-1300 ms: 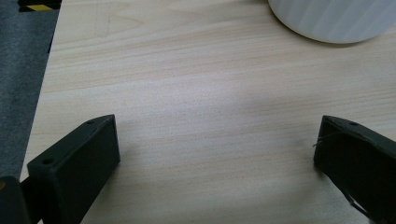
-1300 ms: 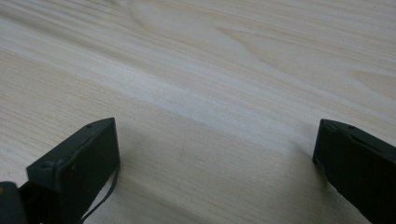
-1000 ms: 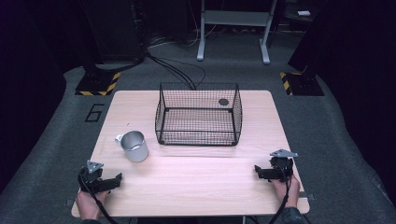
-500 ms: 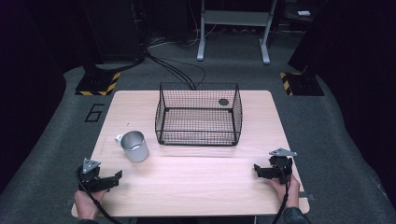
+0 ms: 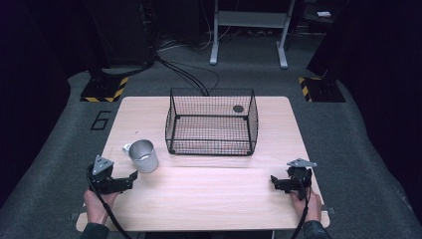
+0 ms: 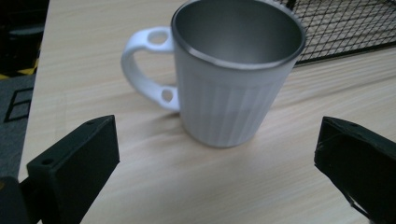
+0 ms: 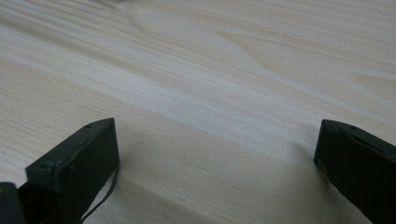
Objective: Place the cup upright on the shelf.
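Note:
A white ribbed mug with a metal inside stands upright on the wooden table, left of centre, its handle turned to the far left. My left gripper is open just short of the mug, which sits ahead of the wide-apart jaws, untouched. A black wire basket stands at the middle back of the table with a small dark disc in its far right corner. My right gripper rests open near the table's right front, over bare wood.
The basket's corner shows just beyond the mug. The table's front edge is close behind both hands. Grey carpet surrounds the table, with cables and a metal stand at the back.
My left gripper has moved forward and right toward the mug, from the front left corner to just beside it. The right gripper has stayed in place.

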The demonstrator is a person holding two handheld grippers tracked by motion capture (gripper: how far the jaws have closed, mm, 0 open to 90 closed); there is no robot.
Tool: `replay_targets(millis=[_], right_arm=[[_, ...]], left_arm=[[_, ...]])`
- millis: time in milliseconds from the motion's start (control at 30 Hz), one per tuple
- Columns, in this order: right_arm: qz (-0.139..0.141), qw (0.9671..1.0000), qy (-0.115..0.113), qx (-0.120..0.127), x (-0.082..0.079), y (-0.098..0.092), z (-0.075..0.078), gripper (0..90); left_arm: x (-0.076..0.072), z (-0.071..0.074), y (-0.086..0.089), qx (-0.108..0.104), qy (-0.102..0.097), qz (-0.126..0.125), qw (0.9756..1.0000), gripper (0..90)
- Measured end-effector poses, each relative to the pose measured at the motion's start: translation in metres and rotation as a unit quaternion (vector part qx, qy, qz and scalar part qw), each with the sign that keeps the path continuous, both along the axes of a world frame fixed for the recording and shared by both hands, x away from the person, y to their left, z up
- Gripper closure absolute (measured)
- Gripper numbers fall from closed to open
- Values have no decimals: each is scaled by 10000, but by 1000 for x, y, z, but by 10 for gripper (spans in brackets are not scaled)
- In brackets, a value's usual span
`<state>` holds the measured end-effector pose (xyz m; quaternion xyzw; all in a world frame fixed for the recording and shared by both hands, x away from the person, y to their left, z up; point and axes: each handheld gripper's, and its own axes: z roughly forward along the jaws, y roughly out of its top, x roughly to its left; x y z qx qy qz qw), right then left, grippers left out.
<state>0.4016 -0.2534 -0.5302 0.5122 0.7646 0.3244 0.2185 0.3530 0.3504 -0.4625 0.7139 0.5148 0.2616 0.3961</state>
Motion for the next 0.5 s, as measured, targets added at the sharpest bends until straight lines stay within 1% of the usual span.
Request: replay_targets(millis=[133,233,300,367,433,467,500], right_arm=[[6,10000,-1,2,0,0,0,0],[10,10000,-2,-1,0,0,0,0],[25,10000,-11,-12,0,0,0,0],[18,10000,-7,-6,0,0,0,0],[32,10000,-12,-15,0,0,0,0],[32,10000,-12,-15,0,0,0,0],[38,10000,-13,-17,1,0,0,0]], left_arm=[[11,9,-7,33,-74,-159,9998,0],[20,14,-12,88,-142,-228,9996,0],[26,17,-14,118,-129,-285,9994,0],[33,18,-16,105,-115,-298,9994,0],[35,18,-16,85,-120,-294,9995,0],[40,18,-17,126,-79,-318,9994,0],[45,17,-19,95,-31,-331,9994,0]])
